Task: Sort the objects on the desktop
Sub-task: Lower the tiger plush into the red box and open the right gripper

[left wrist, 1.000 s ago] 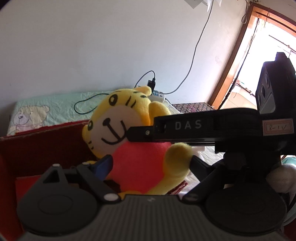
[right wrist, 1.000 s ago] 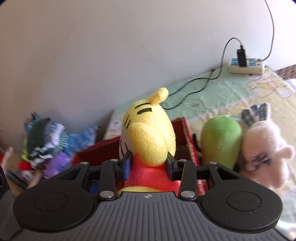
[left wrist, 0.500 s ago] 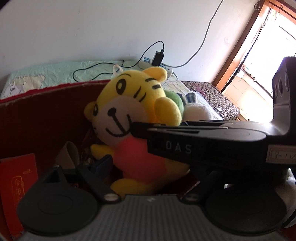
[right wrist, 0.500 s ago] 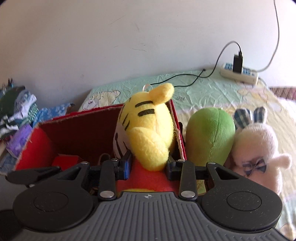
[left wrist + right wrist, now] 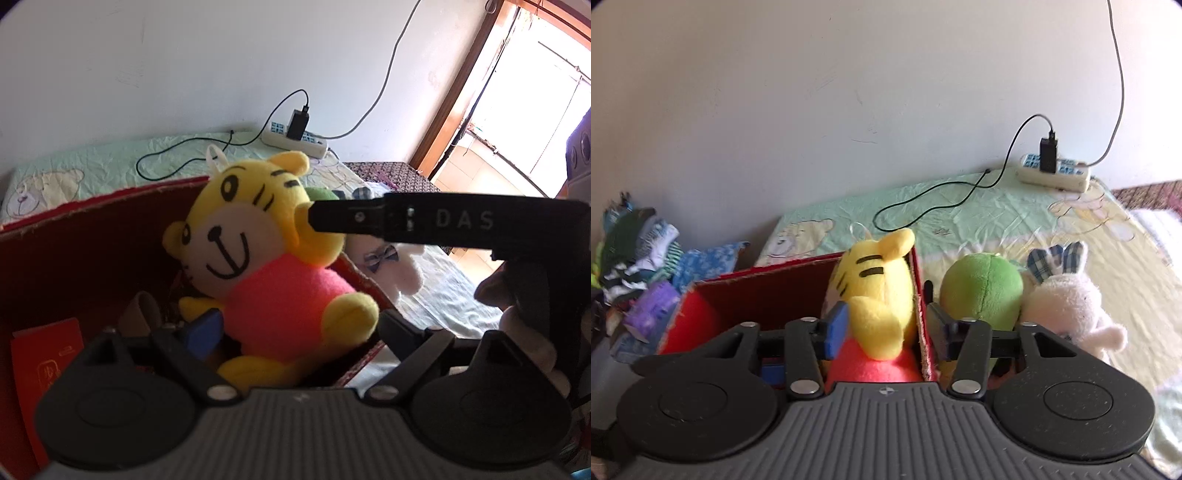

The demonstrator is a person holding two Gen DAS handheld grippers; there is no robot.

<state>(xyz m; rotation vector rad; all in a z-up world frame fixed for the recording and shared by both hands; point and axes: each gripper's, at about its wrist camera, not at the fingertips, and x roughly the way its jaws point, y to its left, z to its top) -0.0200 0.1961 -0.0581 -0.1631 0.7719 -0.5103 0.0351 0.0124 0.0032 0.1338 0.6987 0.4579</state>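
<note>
Red box (image 5: 768, 291) holds the tiger plush (image 5: 882, 295) in its right-hand corner: upright, long axis vertical, head up, face toward the left gripper (image 5: 297, 325), whose jaws stand wide, not pressing it. Right gripper (image 5: 886, 325) has just been closing with tiger and box wall (image 5: 921, 314) both between its jaws; can't tell if the pads bite. Risk: outer finger traps the wall, so a lift drags the box, or the tiger tips over the rim onto the green plush (image 5: 982, 288).

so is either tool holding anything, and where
Right tool, jaws just closing, has the tiger plush between them at its raised arm; a firm grip cannot be told. Left tool: open, empty.
</note>
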